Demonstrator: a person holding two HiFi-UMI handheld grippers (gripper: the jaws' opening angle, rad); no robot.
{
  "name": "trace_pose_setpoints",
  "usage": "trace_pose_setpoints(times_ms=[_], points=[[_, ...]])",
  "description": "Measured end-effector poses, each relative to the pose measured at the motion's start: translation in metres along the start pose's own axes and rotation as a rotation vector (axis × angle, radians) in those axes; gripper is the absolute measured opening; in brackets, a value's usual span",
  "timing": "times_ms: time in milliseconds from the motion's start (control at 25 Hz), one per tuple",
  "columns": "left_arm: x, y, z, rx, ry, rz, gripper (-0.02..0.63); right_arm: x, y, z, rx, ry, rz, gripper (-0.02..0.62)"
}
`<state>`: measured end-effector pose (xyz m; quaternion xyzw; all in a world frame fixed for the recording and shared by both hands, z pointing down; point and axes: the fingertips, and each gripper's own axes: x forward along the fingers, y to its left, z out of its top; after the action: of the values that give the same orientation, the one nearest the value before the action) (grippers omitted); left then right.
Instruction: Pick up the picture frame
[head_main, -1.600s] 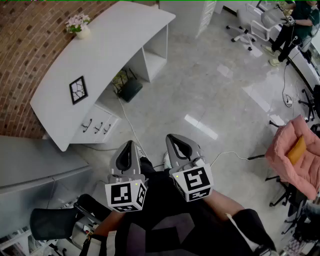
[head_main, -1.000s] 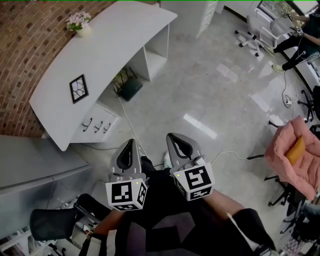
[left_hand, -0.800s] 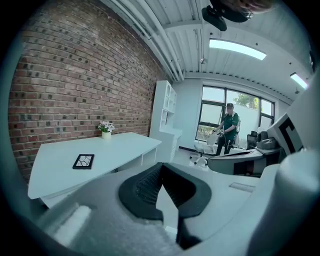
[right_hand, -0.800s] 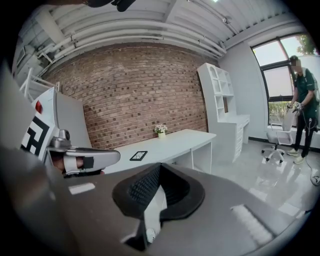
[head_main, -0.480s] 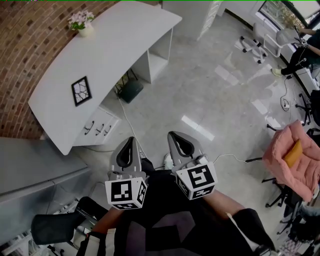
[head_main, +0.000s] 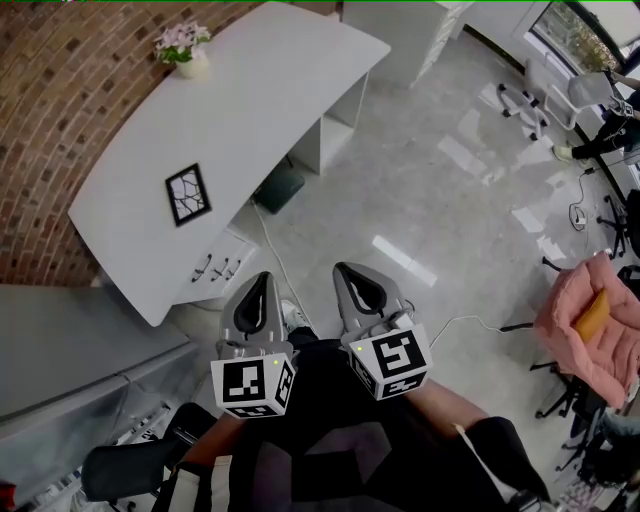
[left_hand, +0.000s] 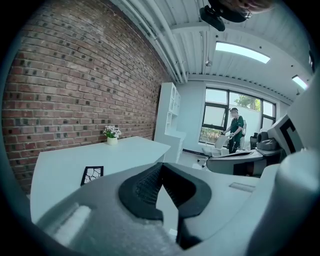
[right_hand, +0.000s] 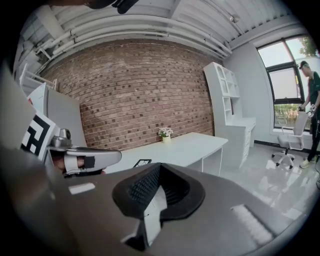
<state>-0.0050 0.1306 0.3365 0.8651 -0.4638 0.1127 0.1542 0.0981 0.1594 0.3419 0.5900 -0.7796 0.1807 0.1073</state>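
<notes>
Edges probably offer the best hold on the small black square picture frame (head_main: 187, 194), likely light, stiff, fragile, flat on the white curved desk (head_main: 270, 90); left gripper (head_main: 262, 280) and right gripper (head_main: 348, 271) closed, empty.

White desk (head_main: 262, 100): picture frame (head_main: 187, 194) on top, flower pot (head_main: 185, 48) at far end.

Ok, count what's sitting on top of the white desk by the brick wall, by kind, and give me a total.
picture frame: 1
pot of flowers: 1
Total on the desk: 2
</notes>
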Motion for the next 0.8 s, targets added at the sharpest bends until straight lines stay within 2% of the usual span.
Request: trace_pose_setpoints(times_ms=[440,800], points=[[0.011,0.062,0.014,-0.037,-0.029,-0.053,-0.005,0.051,0.034,0.019,-0.035,0.022,-0.055,0.002],[0.000,0.113,0.013,-0.084,-0.043,-0.011,-0.005,0.086,0.073,0.025,-0.073,0.051,-0.015,0.002]])
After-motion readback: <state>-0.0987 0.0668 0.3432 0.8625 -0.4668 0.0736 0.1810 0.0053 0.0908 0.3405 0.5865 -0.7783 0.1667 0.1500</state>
